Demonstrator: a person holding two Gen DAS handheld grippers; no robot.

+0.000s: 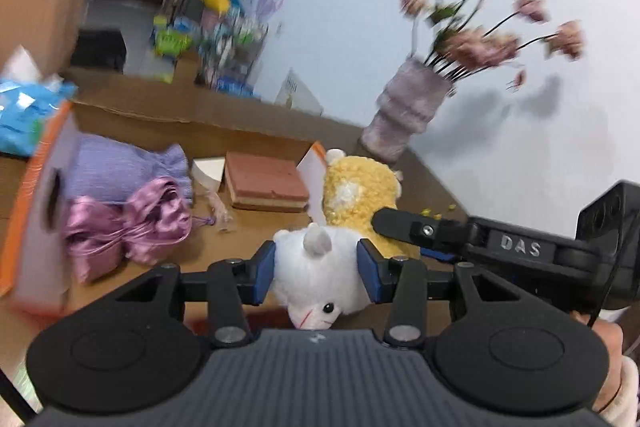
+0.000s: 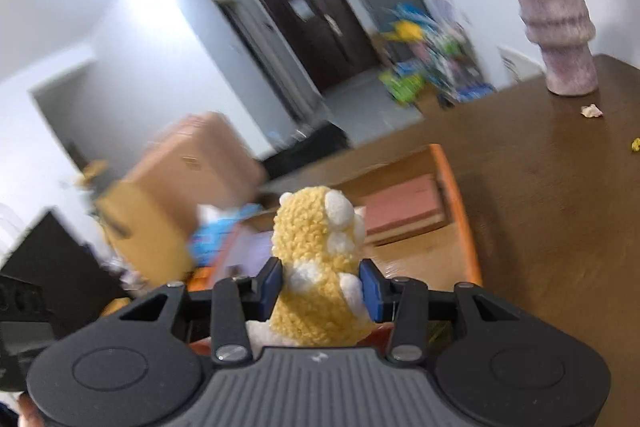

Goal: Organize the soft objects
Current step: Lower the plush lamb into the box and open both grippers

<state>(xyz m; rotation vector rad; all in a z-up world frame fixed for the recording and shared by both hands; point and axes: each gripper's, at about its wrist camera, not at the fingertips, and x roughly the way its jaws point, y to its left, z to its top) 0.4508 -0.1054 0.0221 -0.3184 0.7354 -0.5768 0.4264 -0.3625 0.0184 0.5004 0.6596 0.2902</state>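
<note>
Left tongs (image 1: 316, 269) pinching white toy (image 1: 316, 267), right tongs (image 2: 322, 287) pinching yellow toy (image 2: 320, 267); could slip free mid-carry, plush compressing under loose grip.

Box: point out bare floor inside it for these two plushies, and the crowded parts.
Inside the box, bare cardboard lies in front of the sponge, between the pink bow bag and the yellow plush. The left end is crowded: purple pouch and bow bag. The left gripper holds the white plush.
</note>
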